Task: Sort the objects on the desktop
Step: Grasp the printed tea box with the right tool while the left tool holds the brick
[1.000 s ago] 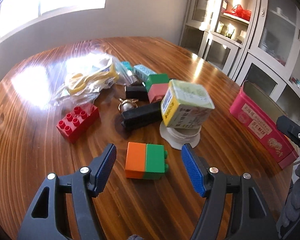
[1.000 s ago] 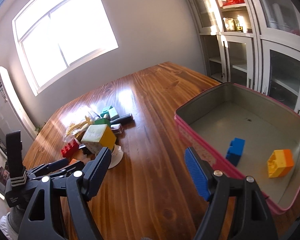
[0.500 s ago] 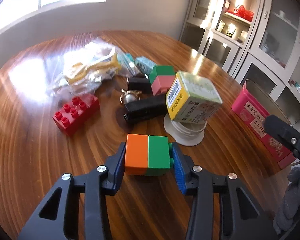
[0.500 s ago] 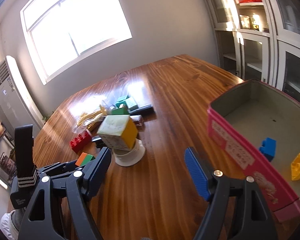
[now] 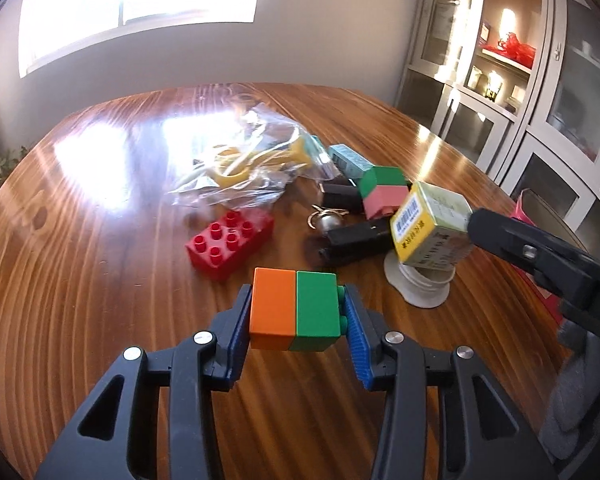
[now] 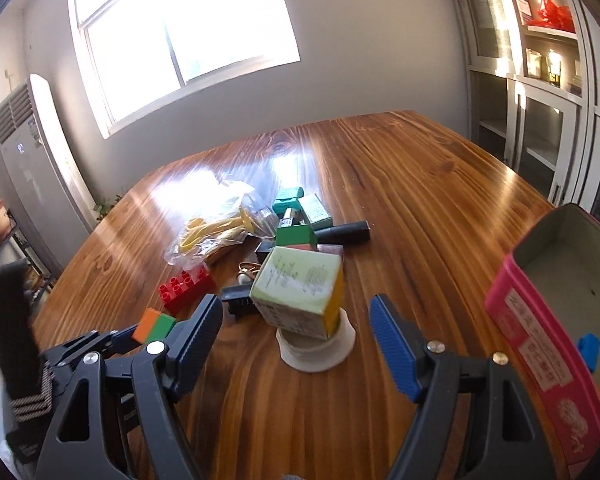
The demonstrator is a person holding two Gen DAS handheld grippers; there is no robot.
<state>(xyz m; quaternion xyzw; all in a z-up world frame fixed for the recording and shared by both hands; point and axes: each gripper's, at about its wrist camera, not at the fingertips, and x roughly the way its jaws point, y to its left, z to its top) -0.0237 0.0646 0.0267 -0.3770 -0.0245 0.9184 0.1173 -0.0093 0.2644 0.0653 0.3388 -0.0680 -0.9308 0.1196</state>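
Left gripper (image 5: 296,322) clamps orange-green block (image 5: 294,310) between both pads — block held just above wooden table (image 5: 100,280), near red brick (image 5: 230,244). Right gripper (image 6: 296,340) jaws wide, empty — yellow-green box (image 6: 300,290) ahead.

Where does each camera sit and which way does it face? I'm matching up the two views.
Left wrist: on the left gripper, looking down along its fingers at the orange-and-green toy block clamped between them; a grey-gloved hand shows at right.
Right wrist: on the right gripper, open, facing the tilted yellow-and-green carton and the pink metal tin.
Shared: the carton, the red studded brick, the clear plastic bag, the wooden table, and each other's gripper.
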